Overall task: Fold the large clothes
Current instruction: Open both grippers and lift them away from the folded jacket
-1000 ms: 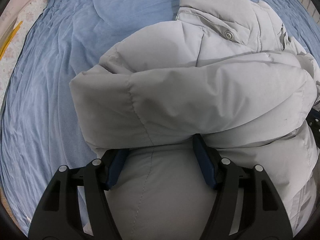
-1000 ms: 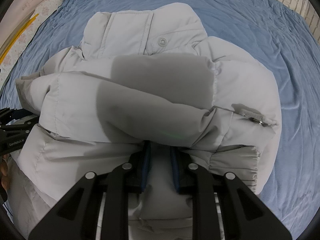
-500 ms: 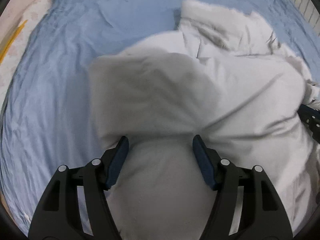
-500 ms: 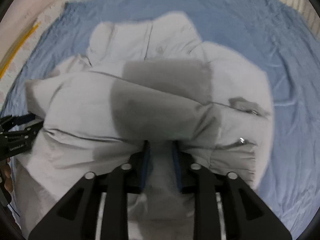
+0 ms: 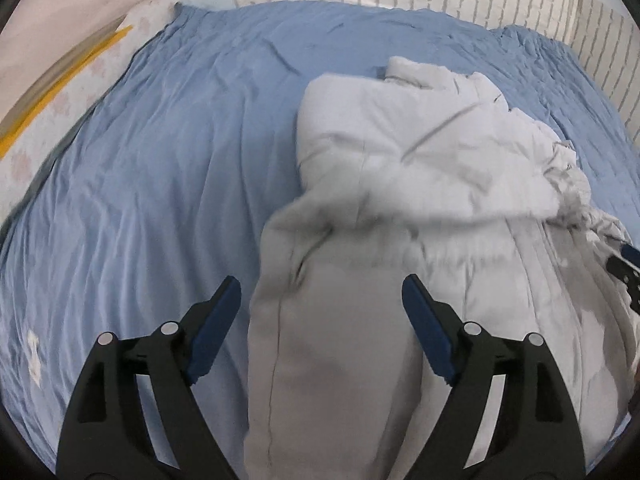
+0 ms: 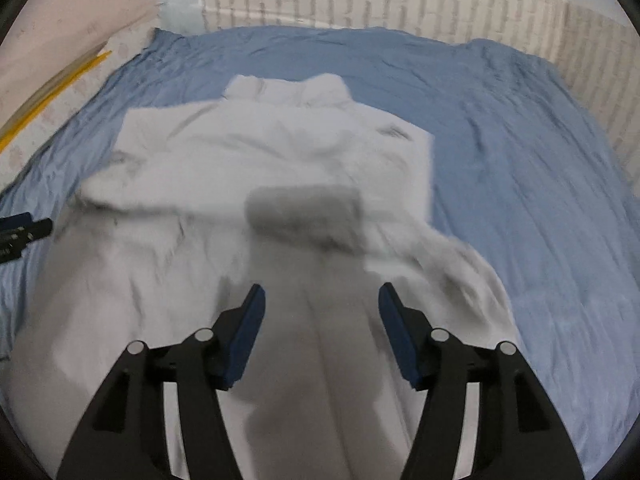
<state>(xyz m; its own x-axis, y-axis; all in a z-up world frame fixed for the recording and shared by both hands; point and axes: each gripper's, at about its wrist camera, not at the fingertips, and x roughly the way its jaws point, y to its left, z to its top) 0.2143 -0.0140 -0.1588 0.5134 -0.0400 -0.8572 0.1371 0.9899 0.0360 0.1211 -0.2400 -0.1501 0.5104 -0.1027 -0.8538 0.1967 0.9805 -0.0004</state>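
Both the left gripper (image 5: 320, 292) and right gripper (image 6: 320, 300) are opening, gripping nothing, above the half-folded jacket (image 5: 420, 168) mid-bedsheet (image 5: 180, 160); next probably regrasping its near hem.

light: soft, even, dim | blur: motion smear on jacket (image 6: 280, 168) | edges: fisheye bending, dark corner vignette

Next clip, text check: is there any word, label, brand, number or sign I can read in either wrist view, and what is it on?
None can be read.
Left gripper, seen at the edge of the right wrist view: faint light marks on its black body, too small and blurred to read.
Blue sheet: a pale patch near the left edge, no legible text.
Grey puffer jacket: no label or print shows.
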